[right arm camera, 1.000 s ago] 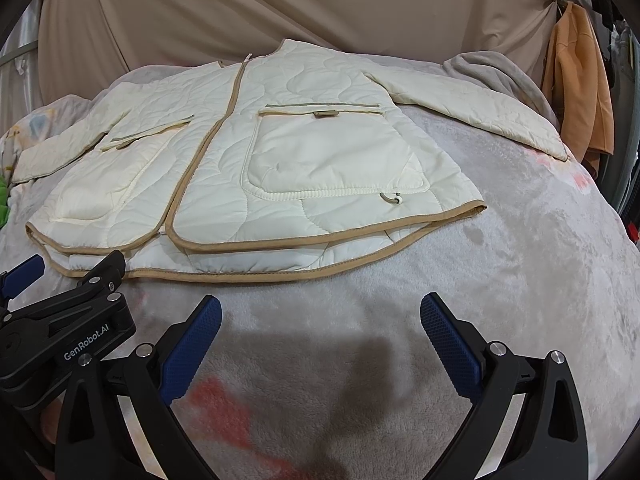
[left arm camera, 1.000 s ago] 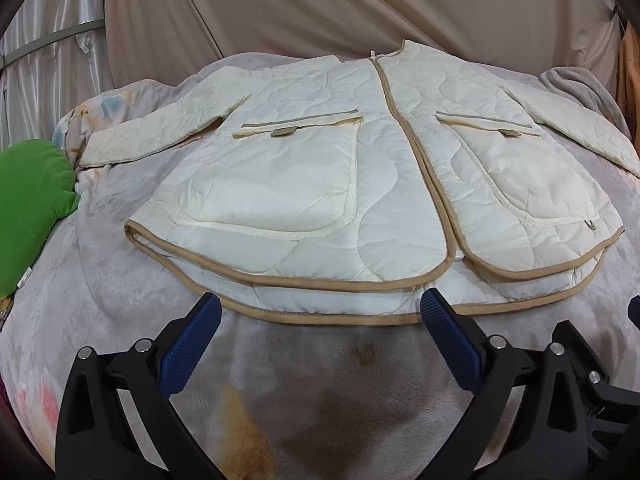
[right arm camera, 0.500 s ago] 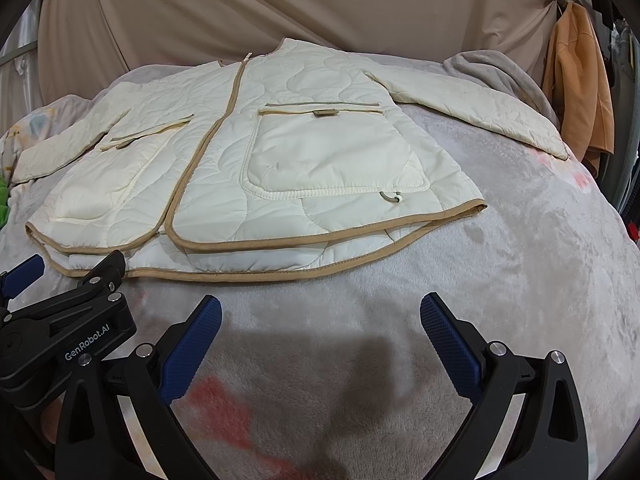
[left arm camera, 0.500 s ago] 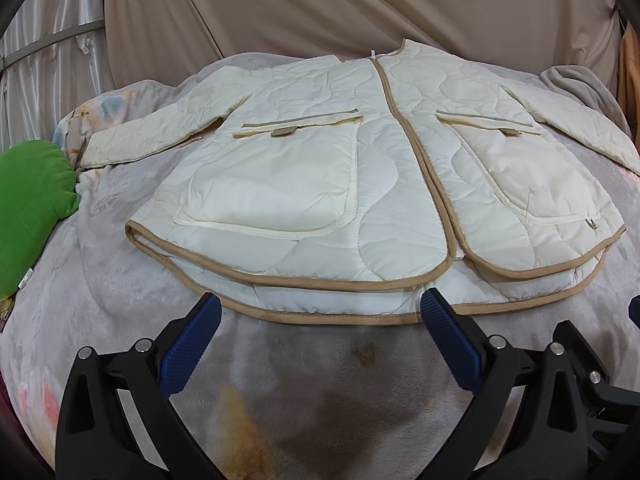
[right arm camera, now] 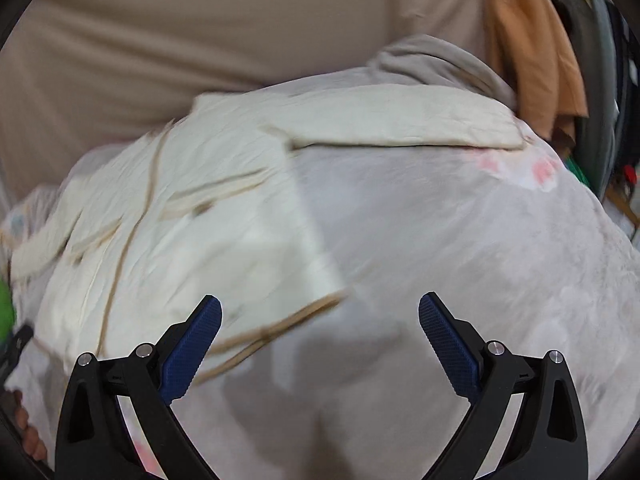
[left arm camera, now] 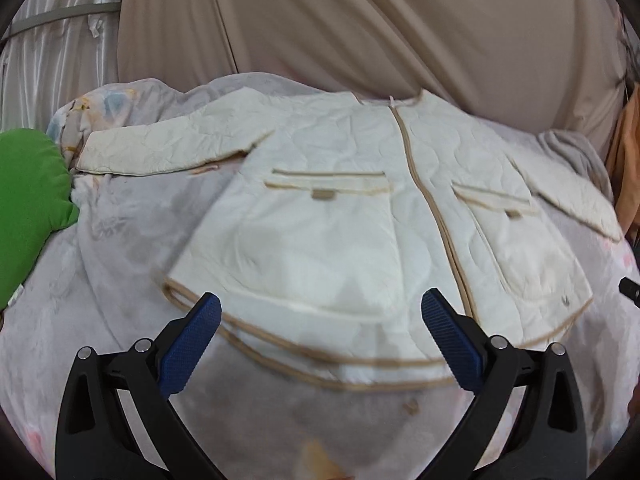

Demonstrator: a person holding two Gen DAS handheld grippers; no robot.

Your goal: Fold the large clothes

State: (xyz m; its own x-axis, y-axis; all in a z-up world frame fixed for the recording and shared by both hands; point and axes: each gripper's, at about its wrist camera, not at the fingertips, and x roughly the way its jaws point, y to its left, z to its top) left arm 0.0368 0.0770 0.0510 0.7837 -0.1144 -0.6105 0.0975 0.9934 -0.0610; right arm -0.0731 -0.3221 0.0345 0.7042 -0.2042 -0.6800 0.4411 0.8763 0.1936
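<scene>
Green cushion [left arm camera: 28, 208] at left edge of bed, beside left sleeve of jacket. Cream quilted jacket [left arm camera: 360, 216] lies flat on grey blanket [left arm camera: 120, 280], front up, tan trim along hem and zip, sleeves spread to both sides. Left gripper [left arm camera: 320, 344] hovers over near hem, jaws wide apart, holding nothing. Right gripper [right arm camera: 320, 344] over blanket just beside right hem corner, jaws wide apart, empty. Orange cloth [right arm camera: 532, 40] hangs at far right, behind bed.
</scene>
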